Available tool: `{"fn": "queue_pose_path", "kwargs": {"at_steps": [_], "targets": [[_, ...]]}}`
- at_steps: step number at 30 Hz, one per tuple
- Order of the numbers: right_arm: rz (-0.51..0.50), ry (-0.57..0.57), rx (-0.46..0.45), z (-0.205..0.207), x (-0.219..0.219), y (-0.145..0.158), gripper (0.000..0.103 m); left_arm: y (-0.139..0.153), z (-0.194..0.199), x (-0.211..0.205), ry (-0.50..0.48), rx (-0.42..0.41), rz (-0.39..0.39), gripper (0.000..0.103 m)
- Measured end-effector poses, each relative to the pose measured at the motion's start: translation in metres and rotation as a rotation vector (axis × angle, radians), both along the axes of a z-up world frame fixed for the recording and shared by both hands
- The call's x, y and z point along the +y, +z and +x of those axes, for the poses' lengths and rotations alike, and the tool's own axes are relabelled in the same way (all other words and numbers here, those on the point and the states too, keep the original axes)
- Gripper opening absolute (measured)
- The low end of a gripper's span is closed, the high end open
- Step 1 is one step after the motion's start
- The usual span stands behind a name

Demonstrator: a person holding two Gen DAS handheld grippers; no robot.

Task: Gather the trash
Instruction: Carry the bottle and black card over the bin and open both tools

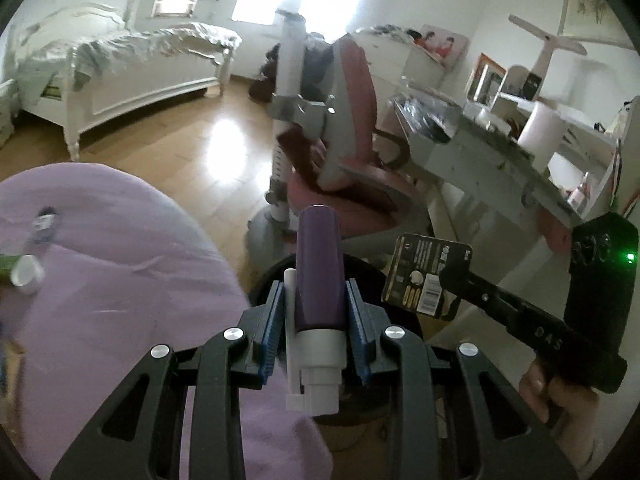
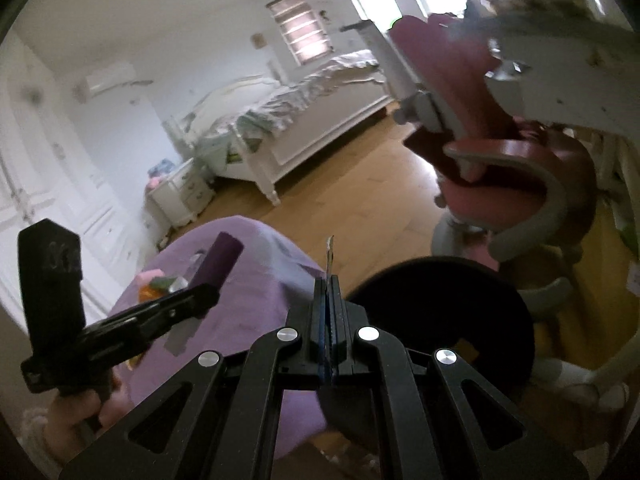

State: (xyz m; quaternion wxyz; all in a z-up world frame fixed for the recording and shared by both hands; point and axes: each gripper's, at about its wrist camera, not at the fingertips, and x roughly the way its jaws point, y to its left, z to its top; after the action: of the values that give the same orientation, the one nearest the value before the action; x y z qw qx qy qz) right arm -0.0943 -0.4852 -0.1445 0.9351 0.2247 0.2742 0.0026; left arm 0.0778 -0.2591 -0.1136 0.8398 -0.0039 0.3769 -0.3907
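In the left wrist view, the left hand-held gripper (image 1: 316,312) grasps a purple bottle (image 1: 320,272) at the bottom middle. The bottle's long side points up the frame, away from the camera, white cap nearest. The black bin (image 1: 276,276) peeks out just behind it, so the bin lies right ahead. At the right, the right hand-held gripper (image 1: 452,280) pinches a dark card (image 1: 428,276).

In the right wrist view, the right hand-held gripper (image 2: 330,280) is clenched on the thin card (image 2: 330,256), seen edge-on. The bin (image 2: 440,312) sits just to its lower right. This hand looks nearer.
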Motion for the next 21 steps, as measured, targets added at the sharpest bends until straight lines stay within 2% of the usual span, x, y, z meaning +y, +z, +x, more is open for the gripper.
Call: {"fn": "queue_pose_path", "kwargs": {"at_steps": [11,21], "targets": [[0.056,-0.031,0.06,0.01,-0.03,-0.037,0.003,-0.025,0.007,-0.037,-0.043,0.053,0.063,0.031],[0.076,-0.055,0.095,0.012,-0.042,-0.054,0.003,-0.038,0.003,-0.059,-0.079,0.074,0.09,0.031]]}}
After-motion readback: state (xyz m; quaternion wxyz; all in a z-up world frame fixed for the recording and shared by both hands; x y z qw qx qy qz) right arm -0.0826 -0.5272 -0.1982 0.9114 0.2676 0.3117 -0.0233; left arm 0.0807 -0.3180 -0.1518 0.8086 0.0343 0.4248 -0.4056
